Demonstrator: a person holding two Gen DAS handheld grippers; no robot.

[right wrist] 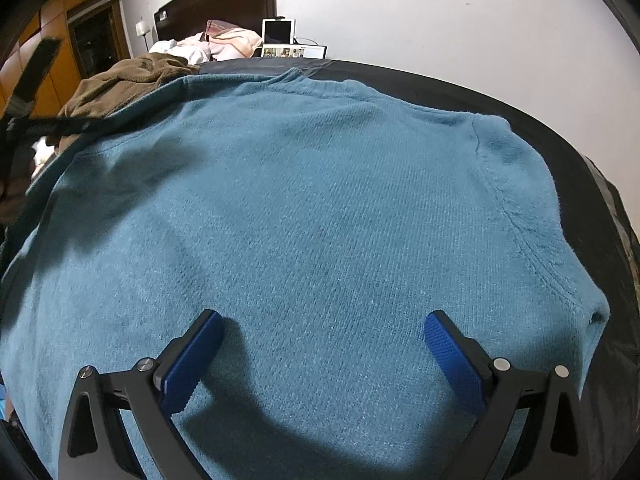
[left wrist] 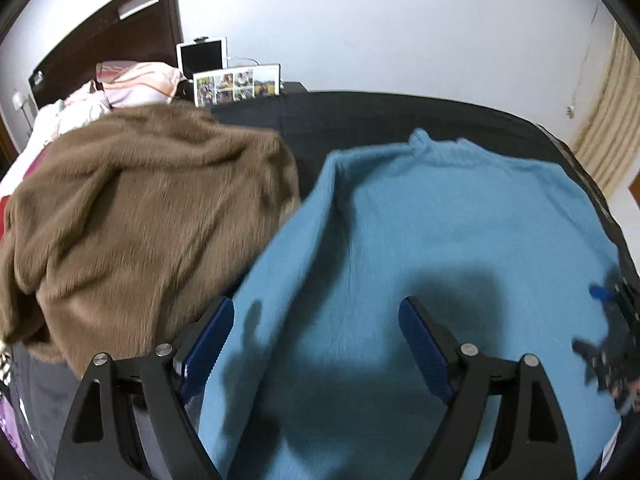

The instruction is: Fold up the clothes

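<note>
Blue sweater is spread flat on the bed, collar at the far edge, both the left tool and right tool hovering wide open and empty; soft floppy knit, so I'd pinch a shoulder seam or hem corner

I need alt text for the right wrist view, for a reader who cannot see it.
A blue knit sweater lies spread flat on a dark bed cover, with the open right gripper just above its lower part, holding nothing. A brown fleece garment is bunched at the far left, and a tablet stands against the white wall behind.
</note>
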